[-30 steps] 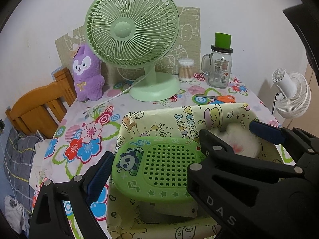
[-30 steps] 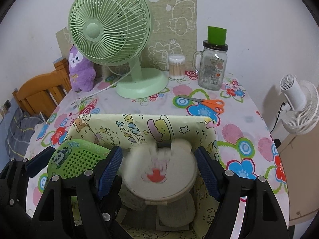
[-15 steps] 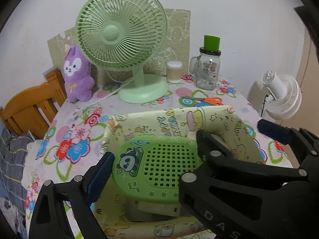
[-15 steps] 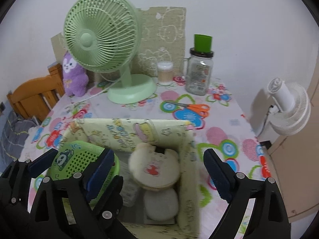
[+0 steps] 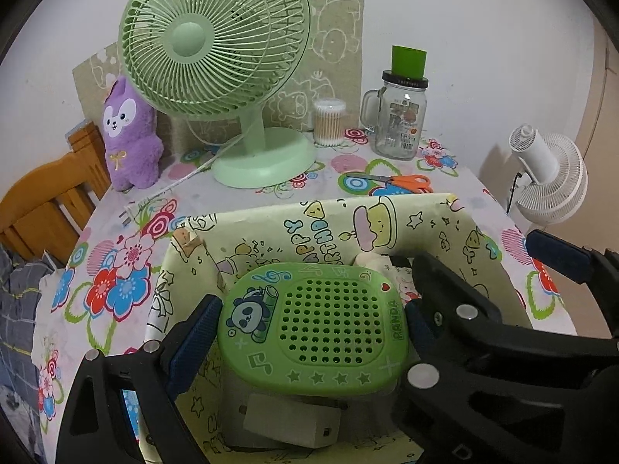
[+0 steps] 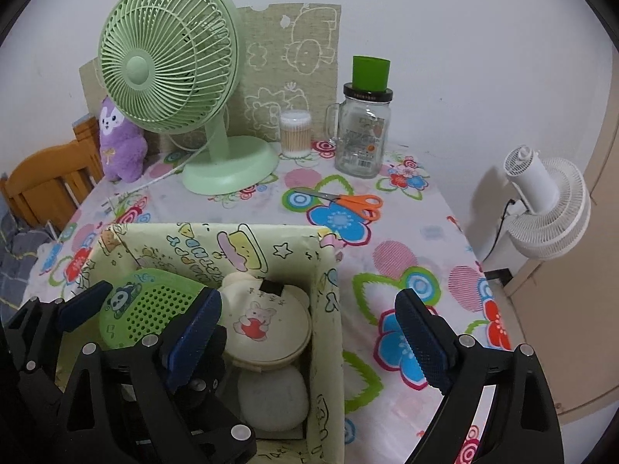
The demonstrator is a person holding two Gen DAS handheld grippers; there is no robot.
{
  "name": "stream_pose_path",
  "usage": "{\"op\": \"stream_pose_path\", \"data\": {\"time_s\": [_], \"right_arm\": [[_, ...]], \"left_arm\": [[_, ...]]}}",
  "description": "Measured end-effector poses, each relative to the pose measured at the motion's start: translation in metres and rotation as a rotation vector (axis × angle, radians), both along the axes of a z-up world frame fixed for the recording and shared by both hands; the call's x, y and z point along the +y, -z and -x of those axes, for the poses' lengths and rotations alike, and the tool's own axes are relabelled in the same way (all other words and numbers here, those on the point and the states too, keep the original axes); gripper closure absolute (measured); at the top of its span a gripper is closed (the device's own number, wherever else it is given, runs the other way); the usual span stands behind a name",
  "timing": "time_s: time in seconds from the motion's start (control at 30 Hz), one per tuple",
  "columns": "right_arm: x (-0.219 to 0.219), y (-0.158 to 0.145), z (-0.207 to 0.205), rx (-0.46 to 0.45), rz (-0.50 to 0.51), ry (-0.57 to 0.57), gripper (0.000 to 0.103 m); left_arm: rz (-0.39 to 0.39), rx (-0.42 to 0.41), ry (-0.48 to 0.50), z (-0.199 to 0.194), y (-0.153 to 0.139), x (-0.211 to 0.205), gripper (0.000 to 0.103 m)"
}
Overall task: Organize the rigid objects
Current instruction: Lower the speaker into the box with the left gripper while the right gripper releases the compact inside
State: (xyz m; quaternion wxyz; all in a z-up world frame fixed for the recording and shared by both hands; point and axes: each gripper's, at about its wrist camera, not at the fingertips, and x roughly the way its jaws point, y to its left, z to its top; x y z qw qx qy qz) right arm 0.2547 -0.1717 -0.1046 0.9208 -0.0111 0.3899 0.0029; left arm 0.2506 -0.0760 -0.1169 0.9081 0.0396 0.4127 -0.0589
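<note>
We find the green panda case over the left part of the patterned box, clamped between the blue pads of the left gripper, which touch both its short ends. The left wrist view alone shows a white block lying under the case on the box floor. The right wrist view alone gives the box's right part: a cream round bear case resting tilted atop a white rounded object, both free of any pad. The right gripper has just been opening; its jaws stand wide, one pad inside the box beside the bear case, the other outside over the flowered tablecloth. Behind the box: orange scissors, glass jar, cotton swabs, green fan, purple plush.
</note>
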Motion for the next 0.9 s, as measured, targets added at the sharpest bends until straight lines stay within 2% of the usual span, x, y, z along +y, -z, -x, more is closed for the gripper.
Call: {"op": "stream_pose_path", "data": {"time_s": [0.23,0.3,0.4,0.9], "right_arm": [[0.002,0.006,-0.004,0.023,-0.007,0.002,0.01],[0.002,0.006,-0.003,0.025,0.003,0.001,0.01],[0.003,0.007,0.002,0.029,0.015,-0.007,0.01],[0.008,-0.009,0.042,0.005,-0.001,-0.025,0.01]], "left_arm": [[-0.002,0.049,-0.004,-0.003,0.006,0.002,0.006],[-0.009,0.058,-0.001,-0.002,0.008,0.002,0.0],[-0.016,0.072,0.005,0.002,0.01,0.002,0.0],[-0.015,0.025,0.001,0.042,-0.009,0.005,0.0]]}}
